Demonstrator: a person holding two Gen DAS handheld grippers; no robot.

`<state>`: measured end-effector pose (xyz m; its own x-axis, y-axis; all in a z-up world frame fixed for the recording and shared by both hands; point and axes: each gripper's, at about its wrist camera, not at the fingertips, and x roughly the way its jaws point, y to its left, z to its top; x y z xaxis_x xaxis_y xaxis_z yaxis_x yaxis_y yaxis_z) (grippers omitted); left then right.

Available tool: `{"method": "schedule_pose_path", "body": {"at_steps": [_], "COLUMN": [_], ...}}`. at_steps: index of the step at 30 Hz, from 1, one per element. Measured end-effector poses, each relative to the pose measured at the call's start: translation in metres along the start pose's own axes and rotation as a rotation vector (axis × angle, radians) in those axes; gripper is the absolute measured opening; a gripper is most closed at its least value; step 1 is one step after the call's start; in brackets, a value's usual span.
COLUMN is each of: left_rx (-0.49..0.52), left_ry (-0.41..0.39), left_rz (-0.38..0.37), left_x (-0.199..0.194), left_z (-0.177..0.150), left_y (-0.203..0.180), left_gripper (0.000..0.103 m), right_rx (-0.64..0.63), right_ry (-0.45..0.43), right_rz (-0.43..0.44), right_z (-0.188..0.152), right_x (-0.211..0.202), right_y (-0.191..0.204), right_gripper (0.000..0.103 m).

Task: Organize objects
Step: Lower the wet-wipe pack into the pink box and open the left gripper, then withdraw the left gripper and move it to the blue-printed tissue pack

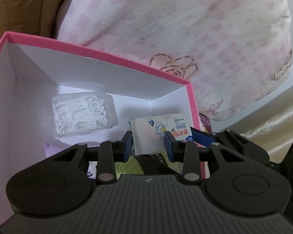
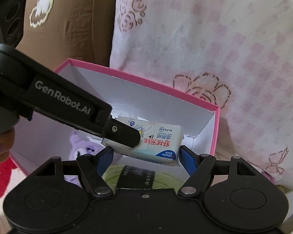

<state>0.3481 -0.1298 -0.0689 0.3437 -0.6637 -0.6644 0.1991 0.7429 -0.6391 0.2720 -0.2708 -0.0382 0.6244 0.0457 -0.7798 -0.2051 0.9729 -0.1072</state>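
- Nearest in the right wrist view: right gripper, jaws wide, blue pads either side of the wet wipes pack; whether a pad touches the pack's right end, cannot tell.
- Below those fingers sits a green yarn ball with a black label, apparently at the near side of the pink box.
- Left gripper reaches in from the left, one black finger lying across the top of the pack; seems clamped on it, the lower finger is hidden.
- Left wrist view: left gripper with the pack between its blue pads, pads narrowed onto the pack's near end.
- Pack is inside the box, near the right wall, tilted, seemingly lifted off the floor.
- Also in the box: clear case of floss picks toward the back left, purple bear toy at near left.
- Step, judged: placing the pack into the box.
- Next move calls for lowering it to a free patch of floor right of the floss case, then opening the left jaws; right gripper should stay clear.
- Behind the box: pink floral blanket.
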Motion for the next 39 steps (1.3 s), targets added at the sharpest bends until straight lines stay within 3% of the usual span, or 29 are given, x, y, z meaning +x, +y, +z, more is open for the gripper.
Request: {"method": "schedule_pose_path", "body": {"at_steps": [8,14,21,28,39], "left_rx": [0.058,0.082,0.141,0.237,0.327], "left_ry": [-0.045,-0.051,-0.045,-0.025,-0.009], "left_rz": [0.096,0.122,0.177,0.247,0.302], "left_x": [0.011,-0.006,-0.041,-0.088,-0.173], "left_z": [-0.001,-0.005,-0.018,-0.042,-0.088], "left_y": [-0.006,-0.009,-0.023,-0.046,-0.074], "left_gripper": [0.037,0.042,0.043,0.051,0.076], "right_rx": [-0.03,0.032,0.089,0.133,0.071], "right_ry": [0.018,-0.025,-0.087,-0.147,-0.191], "right_rz": [-0.039,-0.055,-0.006,0.034,0.069], "right_z": [-0.001,-0.001,-0.024,-0.038,-0.062], "right_x": [0.019,0.003,-0.038,-0.094,-0.184], "right_y": [-0.001,-0.007,-0.006,0.001,0.039], "right_gripper": [0.078,0.078,0.078,0.078,0.089]}}
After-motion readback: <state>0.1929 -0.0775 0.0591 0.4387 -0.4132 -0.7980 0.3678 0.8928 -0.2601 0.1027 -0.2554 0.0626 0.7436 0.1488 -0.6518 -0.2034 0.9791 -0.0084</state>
